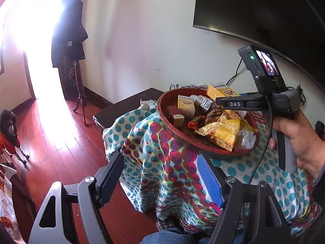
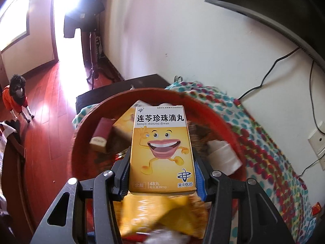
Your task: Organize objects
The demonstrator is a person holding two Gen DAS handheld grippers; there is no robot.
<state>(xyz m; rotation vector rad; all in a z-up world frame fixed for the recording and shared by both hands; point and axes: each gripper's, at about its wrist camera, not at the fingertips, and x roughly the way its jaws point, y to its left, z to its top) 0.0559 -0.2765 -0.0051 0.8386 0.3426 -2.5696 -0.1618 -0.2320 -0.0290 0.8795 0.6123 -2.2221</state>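
Note:
A round red tray [image 1: 162,112] sits on a polka-dot cloth [image 1: 162,162] and holds several small boxes, snack packets and wrappers. My right gripper [image 2: 161,162] is shut on a yellow medicine box [image 2: 162,148] with a cartoon mouth and holds it above the tray [image 2: 81,142]. In the left wrist view the right gripper [image 1: 220,99] holds that box [image 1: 218,92] over the tray's far side. My left gripper [image 1: 160,166] is open and empty, below and in front of the tray, over the cloth's hanging edge.
A similar yellow box [image 1: 185,104], a dark red box [image 1: 174,116] and yellow snack packets [image 1: 225,132] lie in the tray. A dark TV [image 1: 264,10] hangs on the wall. A coat stand [image 1: 71,40] and a dog [image 1: 10,132] are on the wooden floor at left.

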